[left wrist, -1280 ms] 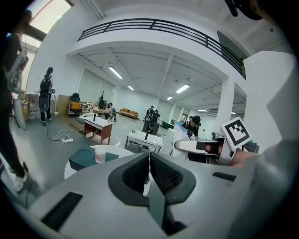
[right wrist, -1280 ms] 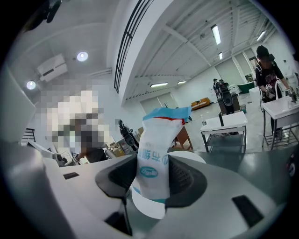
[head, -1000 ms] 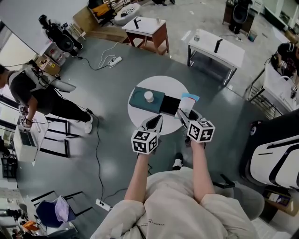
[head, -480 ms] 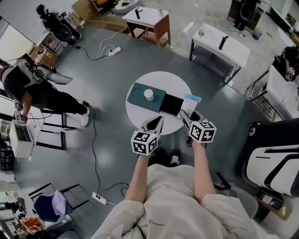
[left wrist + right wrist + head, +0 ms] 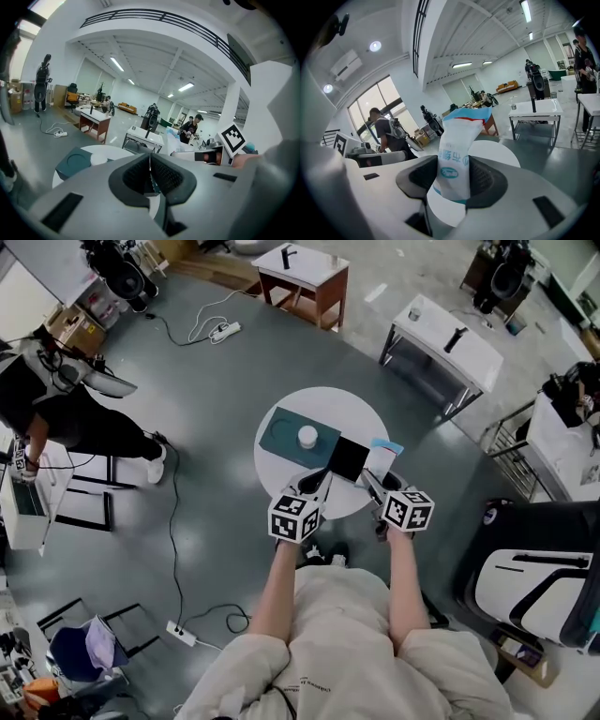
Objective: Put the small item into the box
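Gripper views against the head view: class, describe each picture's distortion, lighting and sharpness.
Right gripper view: strong fisheye, ceiling lines bow, corners go black; the white packet in the right gripper is readable. Left gripper view: same bowing, bright strip lights, the left gripper fills the lower frame. Head view: even light, round table crisp.

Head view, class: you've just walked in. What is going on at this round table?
A person at a round white table holds a gripper in each hand. The right gripper is clamped on a white packet with a blue top, right of a black box. The left gripper has its jaws together, tip at the box's near edge; whether it grips it is unclear. A teal tray bearing a white round item lies left. The packet is not yet in the box.
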`<state>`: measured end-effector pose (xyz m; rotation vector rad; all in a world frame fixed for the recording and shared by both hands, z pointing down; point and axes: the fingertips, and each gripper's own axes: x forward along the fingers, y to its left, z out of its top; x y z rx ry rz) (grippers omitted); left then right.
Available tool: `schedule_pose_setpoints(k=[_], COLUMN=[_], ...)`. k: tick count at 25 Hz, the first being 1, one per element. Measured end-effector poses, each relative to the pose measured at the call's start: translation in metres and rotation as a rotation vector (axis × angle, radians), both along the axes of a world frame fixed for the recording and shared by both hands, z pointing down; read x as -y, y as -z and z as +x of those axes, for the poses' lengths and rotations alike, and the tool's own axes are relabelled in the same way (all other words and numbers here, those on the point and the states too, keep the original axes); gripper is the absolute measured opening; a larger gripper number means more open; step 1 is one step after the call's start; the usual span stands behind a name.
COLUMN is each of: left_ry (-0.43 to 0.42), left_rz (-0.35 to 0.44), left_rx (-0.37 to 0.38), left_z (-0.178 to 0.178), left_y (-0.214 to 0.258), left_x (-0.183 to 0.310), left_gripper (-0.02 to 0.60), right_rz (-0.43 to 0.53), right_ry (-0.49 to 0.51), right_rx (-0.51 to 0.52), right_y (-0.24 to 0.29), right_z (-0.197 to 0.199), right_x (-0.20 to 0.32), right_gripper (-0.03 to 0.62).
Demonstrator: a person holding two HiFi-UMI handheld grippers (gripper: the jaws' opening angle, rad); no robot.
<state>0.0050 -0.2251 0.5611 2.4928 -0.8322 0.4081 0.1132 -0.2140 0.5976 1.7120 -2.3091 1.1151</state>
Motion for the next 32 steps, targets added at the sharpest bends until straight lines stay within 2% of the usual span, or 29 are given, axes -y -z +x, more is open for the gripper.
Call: schedule_pose_setpoints(k=[5, 9, 14, 17, 21, 27, 32], left_ry=[-0.026, -0.039, -0.022, -0.016, -0.016, -0.053, -0.069], left_rz=[-0.002, 0.001, -0.036, -0.066, -0.11, -0.12, -0.101], left_rx=[-0.024, -0.01, 0.019, 0.018, 0.008, 0.046, 0.083], left_z=[-0.001, -0.012, -0.03, -0.029, -0.01, 0.037, 0.067], left_y=[-0.001, -0.004, -0.026, -0.039, -0.054, -0.064, -0.062], left_x=[0.011, 0.013, 0.018, 0.025, 0.036, 0.063, 0.086], left_gripper=[0.025, 0.025, 0.025, 0.025, 0.025, 0.025, 0.025], right_rz=[-0.002, 0.009, 0.002, -0.015, -0.033, -0.059, -0.038], right_ry=[-0.009, -0.017, -0.139, -0.147, -0.116, -0.038, 0.007], right_rx=[-0.026, -0.054, -0.055, -0.063, -0.1, -0.147, -0.149], right_y=[0.003, 0.005, -0.014, -0.023, -0.034, -0.041, -0.03], right_z=[-0.006, -0.013, -0.001, 0.004, 0.018, 0.044, 0.061], right_x=[0.006, 0.011, 0.009, 0.008, 0.019, 0.064, 0.112], right_gripper=[0.213, 0.213, 0.213, 0.213, 0.213, 0.213, 0.213])
